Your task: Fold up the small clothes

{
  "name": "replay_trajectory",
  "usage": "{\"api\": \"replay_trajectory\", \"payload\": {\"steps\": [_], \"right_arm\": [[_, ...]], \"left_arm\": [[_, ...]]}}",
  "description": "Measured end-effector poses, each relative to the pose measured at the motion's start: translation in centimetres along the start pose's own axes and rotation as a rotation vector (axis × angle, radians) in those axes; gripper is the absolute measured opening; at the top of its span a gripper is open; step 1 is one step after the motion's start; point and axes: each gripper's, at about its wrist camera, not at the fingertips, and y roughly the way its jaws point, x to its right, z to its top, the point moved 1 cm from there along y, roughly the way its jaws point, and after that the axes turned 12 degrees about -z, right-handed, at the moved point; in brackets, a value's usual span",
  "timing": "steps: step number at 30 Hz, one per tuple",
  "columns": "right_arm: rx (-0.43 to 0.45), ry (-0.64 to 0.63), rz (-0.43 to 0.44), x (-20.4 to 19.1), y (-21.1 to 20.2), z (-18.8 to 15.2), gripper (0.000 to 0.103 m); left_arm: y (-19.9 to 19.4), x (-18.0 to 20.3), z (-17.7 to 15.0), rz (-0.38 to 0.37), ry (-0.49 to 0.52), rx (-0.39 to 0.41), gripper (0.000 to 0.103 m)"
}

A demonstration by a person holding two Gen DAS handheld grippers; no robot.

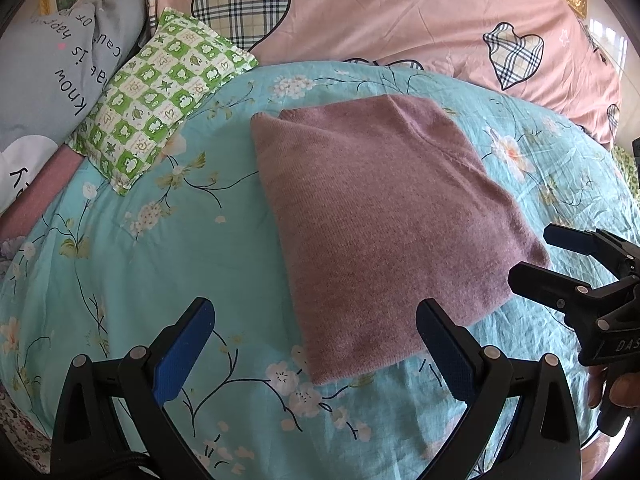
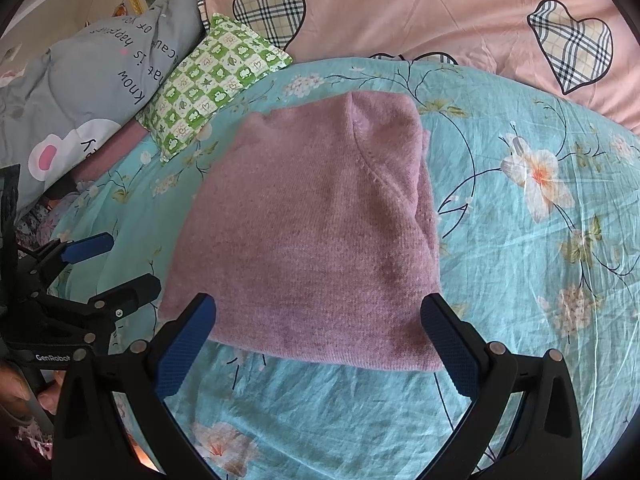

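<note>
A mauve knit garment (image 1: 384, 220) lies folded into a rough rectangle on the turquoise floral bedsheet (image 1: 160, 248). It also shows in the right wrist view (image 2: 312, 240). My left gripper (image 1: 316, 340) is open and empty, held just above the garment's near left corner. My right gripper (image 2: 320, 336) is open and empty over the garment's near edge. The right gripper also shows in the left wrist view (image 1: 532, 252) at the garment's right corner. The left gripper shows in the right wrist view (image 2: 120, 260) at the garment's left side.
A green checked small pillow (image 1: 160, 92) lies at the back left of the bedsheet. A grey printed pillow (image 1: 52, 68) sits behind it. A pink quilt with plaid hearts (image 1: 380, 12) covers the back of the bed.
</note>
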Motion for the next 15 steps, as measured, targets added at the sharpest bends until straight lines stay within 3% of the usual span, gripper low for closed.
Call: {"api": "replay_trajectory", "payload": {"steps": [15], "right_arm": [[0.014,0.007,-0.002,-0.29,-0.17,0.49,0.102]], "left_arm": [[0.06,-0.25,0.45,-0.013,-0.024,-0.011,0.102]]}}
